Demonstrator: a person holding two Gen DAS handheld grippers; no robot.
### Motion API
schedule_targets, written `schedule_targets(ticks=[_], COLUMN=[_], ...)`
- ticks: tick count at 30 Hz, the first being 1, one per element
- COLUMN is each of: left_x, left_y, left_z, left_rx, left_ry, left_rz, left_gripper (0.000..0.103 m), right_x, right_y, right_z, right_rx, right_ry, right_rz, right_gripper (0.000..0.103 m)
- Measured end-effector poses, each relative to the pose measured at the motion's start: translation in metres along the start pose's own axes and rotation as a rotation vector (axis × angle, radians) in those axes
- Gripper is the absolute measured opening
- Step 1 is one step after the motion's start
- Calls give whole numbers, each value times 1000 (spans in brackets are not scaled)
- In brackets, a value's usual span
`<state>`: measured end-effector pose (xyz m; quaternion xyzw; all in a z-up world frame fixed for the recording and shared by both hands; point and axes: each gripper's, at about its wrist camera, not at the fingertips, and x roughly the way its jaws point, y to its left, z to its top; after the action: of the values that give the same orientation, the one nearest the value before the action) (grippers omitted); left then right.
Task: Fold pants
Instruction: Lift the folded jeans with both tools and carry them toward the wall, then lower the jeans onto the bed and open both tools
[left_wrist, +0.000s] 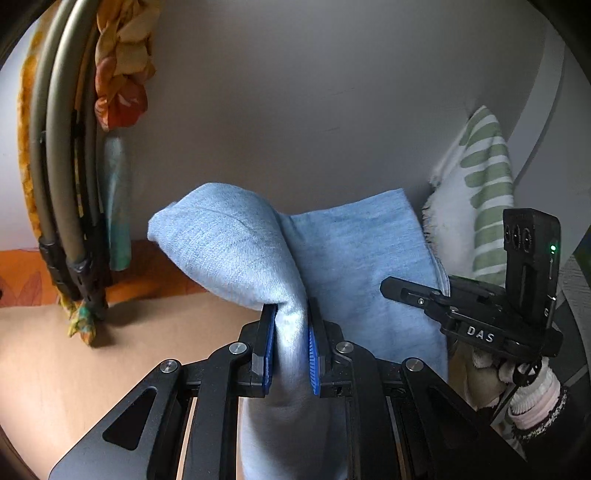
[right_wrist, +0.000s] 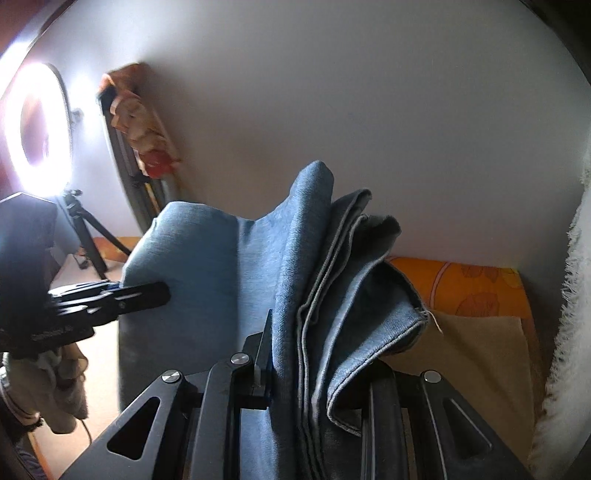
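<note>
Light blue denim pants (left_wrist: 236, 243) hang lifted above the tan surface, held by both grippers. My left gripper (left_wrist: 291, 314) is shut on a bunched fold of the pants, blue pads pressing both sides. My right gripper (right_wrist: 295, 332) is shut on several stacked layers of the pants (right_wrist: 332, 295), hems and seams showing; its right finger is hidden by cloth. The right gripper also shows in the left wrist view (left_wrist: 413, 293), against the pants' right edge. The left gripper shows in the right wrist view (right_wrist: 144, 291), at the pants' left fold.
A tan surface (left_wrist: 74, 362) lies below with an orange patterned cloth (right_wrist: 476, 291) at its back. A folded metal frame with a tied floral cloth (left_wrist: 66, 184) leans at the left. A green-striped white towel (left_wrist: 480, 206) hangs at the right. A ring light on a tripod (right_wrist: 37, 122) glows far left.
</note>
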<state>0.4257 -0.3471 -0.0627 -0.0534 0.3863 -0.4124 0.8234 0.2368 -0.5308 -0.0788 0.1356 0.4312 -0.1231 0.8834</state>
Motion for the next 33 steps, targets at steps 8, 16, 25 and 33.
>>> schedule_targets(ticks=[8, 16, 25, 33], left_x=[25, 35, 0, -53], left_y=[20, 12, 11, 5], left_z=[0, 0, 0, -7], left_rx=[10, 50, 49, 59], left_ry=[28, 54, 41, 16], left_rz=[85, 192, 225, 206], left_gripper=[13, 19, 19, 19], right_x=[39, 64, 47, 1], right_y=[-18, -31, -31, -29], right_z=[7, 9, 16, 14], right_rx=[-16, 16, 67, 126], right_ry=[27, 86, 60, -16], right_rz=[-27, -77, -233, -280], right_gripper=[22, 41, 65, 68])
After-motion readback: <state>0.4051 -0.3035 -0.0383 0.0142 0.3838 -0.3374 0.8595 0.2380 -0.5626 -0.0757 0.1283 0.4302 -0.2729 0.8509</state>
